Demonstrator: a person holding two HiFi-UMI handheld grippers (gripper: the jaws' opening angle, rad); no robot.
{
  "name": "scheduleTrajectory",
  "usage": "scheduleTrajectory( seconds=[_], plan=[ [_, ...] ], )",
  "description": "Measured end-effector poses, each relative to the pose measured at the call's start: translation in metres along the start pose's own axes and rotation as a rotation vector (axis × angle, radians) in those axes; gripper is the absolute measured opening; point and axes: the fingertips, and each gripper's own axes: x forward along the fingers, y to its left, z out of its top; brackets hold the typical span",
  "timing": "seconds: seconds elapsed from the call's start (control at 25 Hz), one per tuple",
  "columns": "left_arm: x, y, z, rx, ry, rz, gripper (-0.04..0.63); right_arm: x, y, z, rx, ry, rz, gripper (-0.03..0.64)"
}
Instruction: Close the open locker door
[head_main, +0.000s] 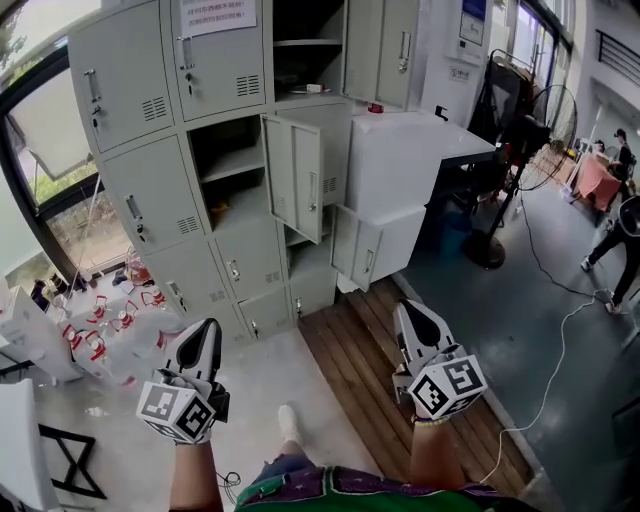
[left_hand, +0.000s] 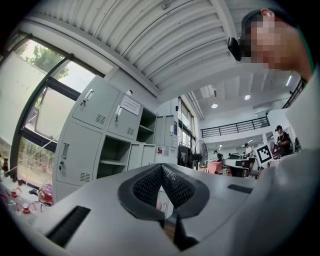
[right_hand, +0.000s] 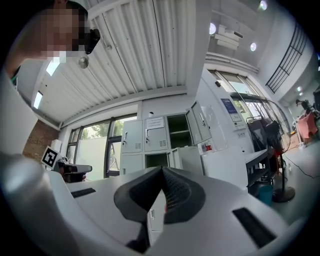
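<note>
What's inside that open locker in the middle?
The open locker holds one shelf, with nothing showing on it. Its upper back is too dark to tell.

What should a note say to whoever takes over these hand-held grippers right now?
Left hand-held gripper: shut, empty.
Right hand-held gripper: shut, empty.
Both are short of the lockers, touching nothing.
Middle-row locker door stands open; a lower door is open too.
Done: nothing yet.
Left: step closer, push the open door shut.
</note>
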Motion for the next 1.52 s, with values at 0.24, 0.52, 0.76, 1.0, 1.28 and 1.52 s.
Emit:
scheduleTrajectory(
  seconds=[0.24, 0.52, 0.76, 1.0, 1.28, 1.52],
  plan=[
    [0.059, 0.021, -0.004, -0.005, -0.010, -0.034, 0.020, 0.044, -0.013, -0.002, -0.043, 0.023, 0.015, 0.005],
    [0.126, 0.056, 0.010, 0.025, -0.022, -0.056, 0.020, 0.115, -0.034, 0.020, -0.009, -0.026, 0.044, 0.006],
    [0.175, 0.095, 0.031, 0.028, -0.034, -0.050, 0.020, 0.179, -0.052, 0.027, 0.001, -0.027, 0.034, 0.005],
    [0.215, 0.137, 0.041, 0.022, -0.041, -0.052, 0.020, 0.234, -0.066, 0.031, -0.015, -0.033, -0.010, 0.006],
    [0.258, 0.177, 0.038, 0.017, -0.041, -0.075, 0.020, 0.291, -0.073, 0.023, -0.031, -0.024, -0.020, 0.008],
    [0.288, 0.196, 0.033, 0.007, -0.039, -0.102, 0.020, 0.322, -0.084, 0.013, -0.066, -0.010, -0.056, 0.008]
  ],
)
